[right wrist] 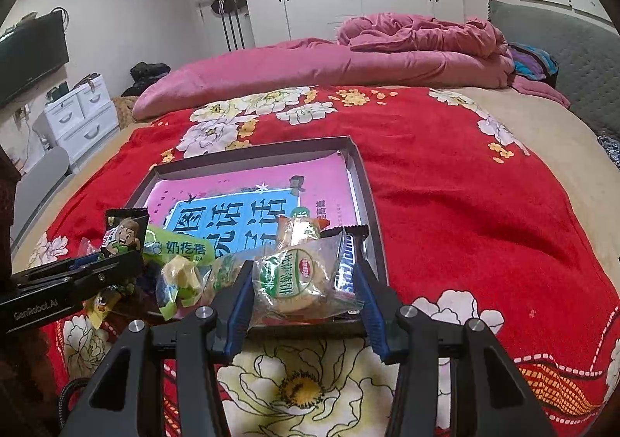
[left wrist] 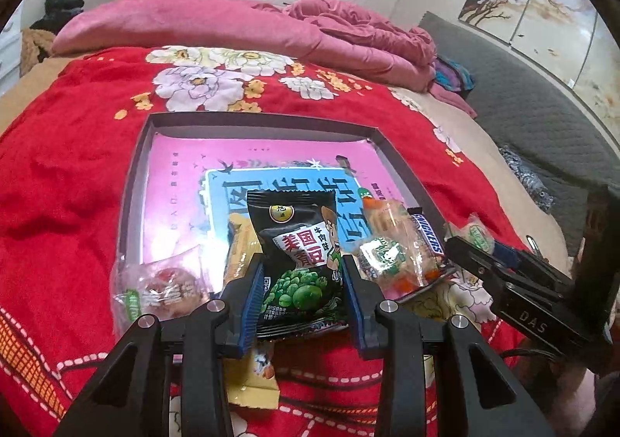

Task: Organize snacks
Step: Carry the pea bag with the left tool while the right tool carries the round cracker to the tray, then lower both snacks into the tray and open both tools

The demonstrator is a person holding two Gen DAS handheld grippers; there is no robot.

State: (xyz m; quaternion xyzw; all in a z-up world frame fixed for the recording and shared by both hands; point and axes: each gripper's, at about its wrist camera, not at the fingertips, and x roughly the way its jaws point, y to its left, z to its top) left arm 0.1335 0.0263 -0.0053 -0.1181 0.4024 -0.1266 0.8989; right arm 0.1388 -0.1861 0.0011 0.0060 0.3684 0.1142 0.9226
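Observation:
My left gripper (left wrist: pixel 302 282) is shut on a black green-pea packet (left wrist: pixel 300 255), held upright over the near edge of a shallow grey box (left wrist: pixel 267 121) lined with a pink sheet. My right gripper (right wrist: pixel 304 282) is shut on a clear-wrapped round biscuit (right wrist: pixel 298 280) over the box's near right corner (right wrist: pixel 368 196). Inside the box's near end lie a Snickers bar (left wrist: pixel 426 237), clear-wrapped biscuits (left wrist: pixel 387 251) and a yellow packet (left wrist: pixel 240 243). The right view also shows the pea packet (right wrist: pixel 124 231) in the left gripper (right wrist: pixel 77 274) and a green milk-snack packet (right wrist: pixel 182 247).
The box sits on a red floral blanket (right wrist: pixel 465 185) on a bed. A clear-wrapped reddish snack (left wrist: pixel 162 291) and a yellow wrapper (left wrist: pixel 252 382) lie at the box's near edge. Pink bedding (right wrist: pixel 348 65) is piled at the far side, a grey headboard (right wrist: pixel 562 61) at right.

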